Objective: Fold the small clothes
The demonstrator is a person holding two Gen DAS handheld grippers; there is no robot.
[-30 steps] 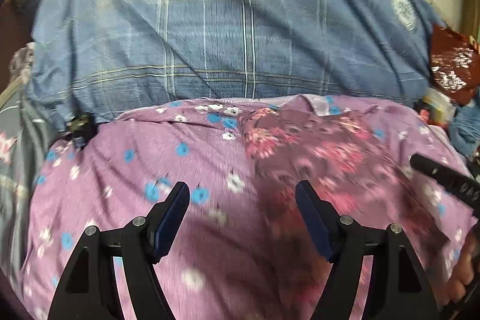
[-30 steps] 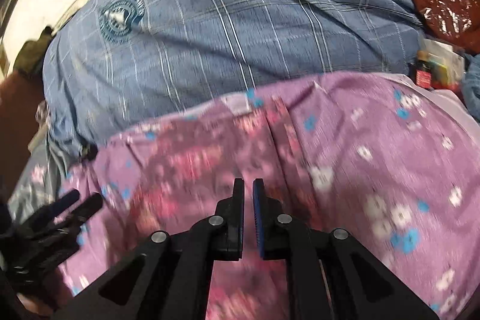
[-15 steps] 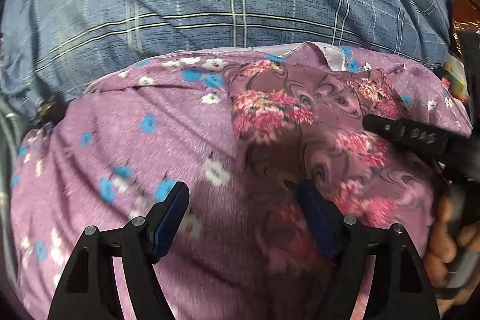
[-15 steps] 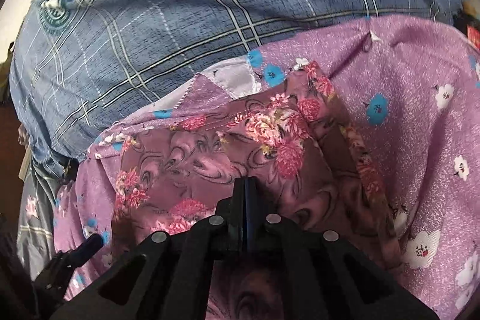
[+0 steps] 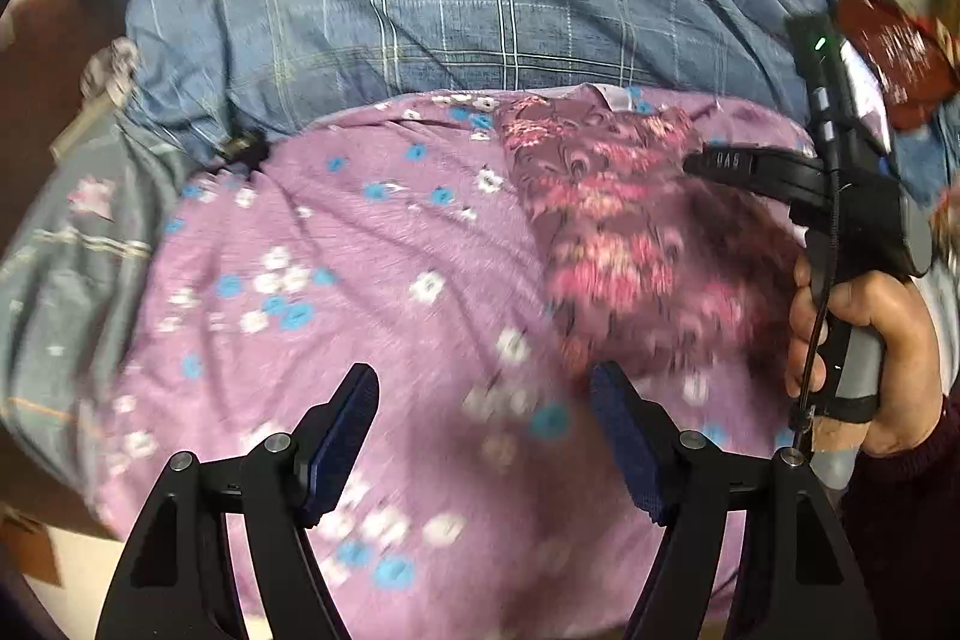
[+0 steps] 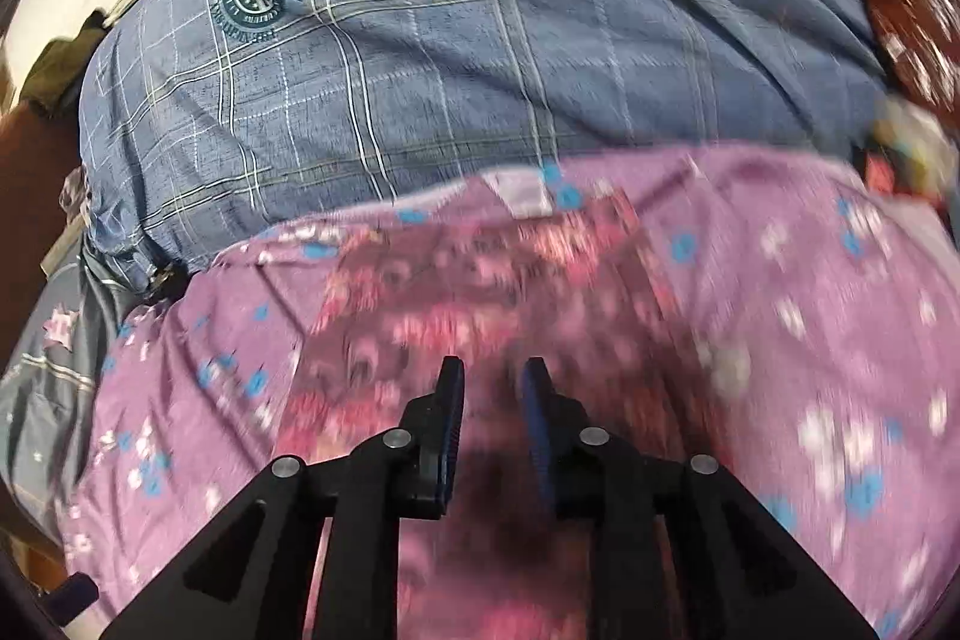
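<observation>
On the purple flowered sheet [image 5: 372,244] lies the small maroon floral garment [image 5: 624,220], with the right gripper [image 6: 492,388] just over it, jaws narrowly parted and empty. Beside it, the left gripper [image 5: 483,400] hangs wide open; a shallow pinch could snag the sheet along with the garment.

The small garment [image 5: 624,220] lies on a spread sheet [image 5: 360,280], toward the sheet's far right part in the left wrist view. Behind both, touching the sheet's far edge, lies a big pillow [image 5: 480,10]. A packet [image 5: 894,46] sits at the pillow's right end. The left hand-held gripper [image 5: 483,436] hangs over the sheet's near part, just before the garment's near edge. The right hand-held gripper [image 6: 492,418] is above the garment [image 6: 480,292], with the pillow [image 6: 480,40] beyond it.
</observation>
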